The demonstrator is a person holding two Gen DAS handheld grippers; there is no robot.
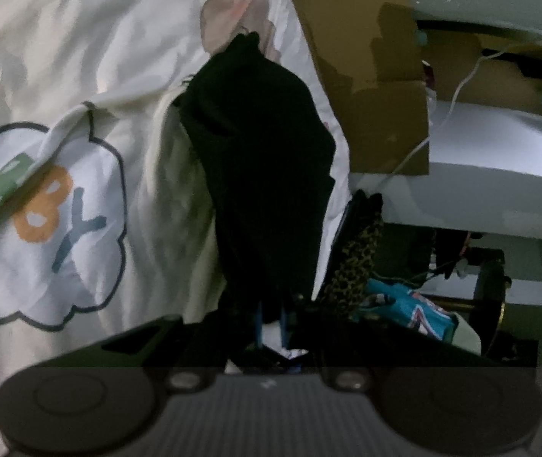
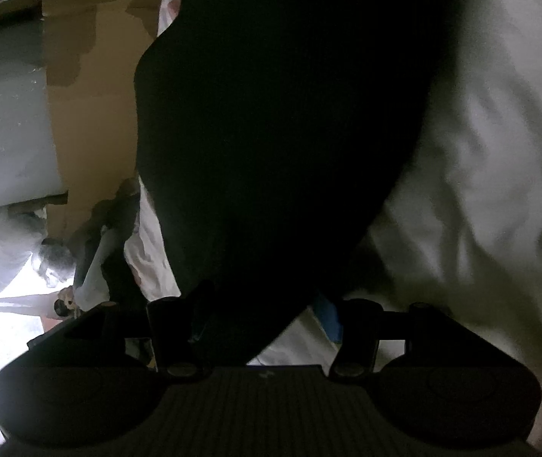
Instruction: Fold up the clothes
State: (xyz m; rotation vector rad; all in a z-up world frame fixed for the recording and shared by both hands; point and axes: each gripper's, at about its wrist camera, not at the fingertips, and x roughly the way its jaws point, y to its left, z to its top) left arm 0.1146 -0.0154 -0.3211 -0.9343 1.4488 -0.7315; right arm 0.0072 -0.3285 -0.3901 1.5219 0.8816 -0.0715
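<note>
Cream-white bedsheet [image 1: 80, 57], wrinkled cotton, printed with a cloud-shaped motif bearing orange and blue letters: fills the left of the left wrist view and the right of the right wrist view [image 2: 480, 152]; its edges run out of frame.

Black knit garment [image 1: 263, 175], soft and dark: lies bunched on the bedsheet near its edge, rising from the left tongs [image 1: 271, 327] toward the top of the view. In the right wrist view the same garment [image 2: 271, 114] fills the centre as an almost featureless black mass; folds and seams are hard to make out there.

Brown cardboard box [image 1: 366, 76], flaps torn: stands beside the bed, partly cut off at the top.

Leopard-print cloth [image 1: 355, 259] and turquoise printed cloth [image 1: 408, 308]: heaped below the bed edge, half hidden.

Left tongs: pressed together, pinching the lower end of the black knit garment; blue pads barely visible.

Right tongs [image 2: 263, 327]: spread, a tip of the garment hanging between the fingers; it seems untouched by the pads, though shadow obscures this.
</note>
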